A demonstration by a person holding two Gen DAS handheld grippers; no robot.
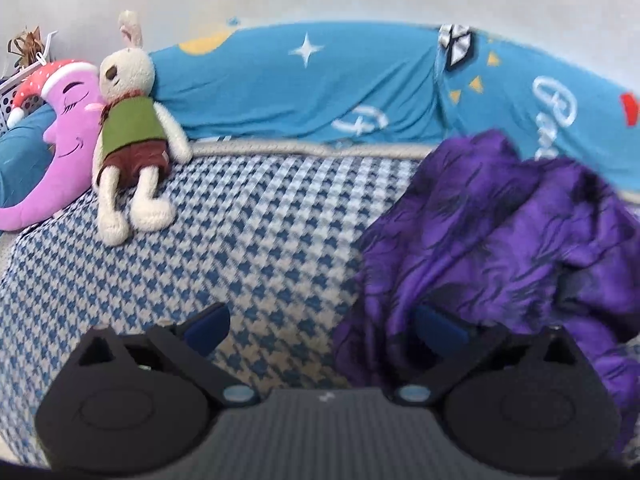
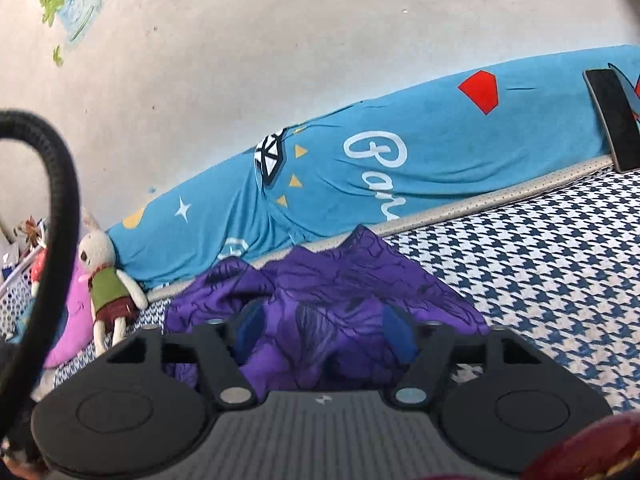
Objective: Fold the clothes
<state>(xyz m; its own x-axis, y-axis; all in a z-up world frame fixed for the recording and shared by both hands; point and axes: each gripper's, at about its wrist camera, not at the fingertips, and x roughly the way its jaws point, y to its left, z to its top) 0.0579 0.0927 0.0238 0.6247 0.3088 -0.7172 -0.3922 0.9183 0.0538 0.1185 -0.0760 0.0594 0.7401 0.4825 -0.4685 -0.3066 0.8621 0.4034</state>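
1. Left gripper (image 1: 324,330): jaws spread wide, released. Left blue pad (image 1: 208,330) sits over bare bedcover; right blue pad (image 1: 438,330) is against or just in front of the purple cloth, can't tell if touching. Nothing clamped.
2. Right gripper (image 2: 326,332): jaws apart, with purple cloth bunched in the gap between the two blue pads (image 2: 248,332). The pads don't look pressed together on it; can't tell if either one is in contact. Reads as unclenched.
3. Purple garment (image 1: 512,232): crumpled heap with a dark leaf-like print, not flat, no tidy fold visible. It lies on the bed (image 1: 260,216), which has a blue-and-white houndstooth cover. Its far end reaches close to the bed's back edge by the wall. In the left wrist view it fills the right half; in the right wrist view (image 2: 340,280) it is dead centre, right at the fingers.
4. Black cable (image 2: 60,220): loops down the left side of the right wrist view, close to the lens.
5. Stuffed rabbit (image 1: 132,136): green vest, brown shorts, lying on the bed's far left part, leaning on a pink moon pillow (image 1: 64,140).
6. Blue bolster (image 1: 320,84): star and lettering print, runs along the bed's back edge against the wall.
7. White basket (image 1: 16,92): far left corner, behind the moon pillow, partly hidden.
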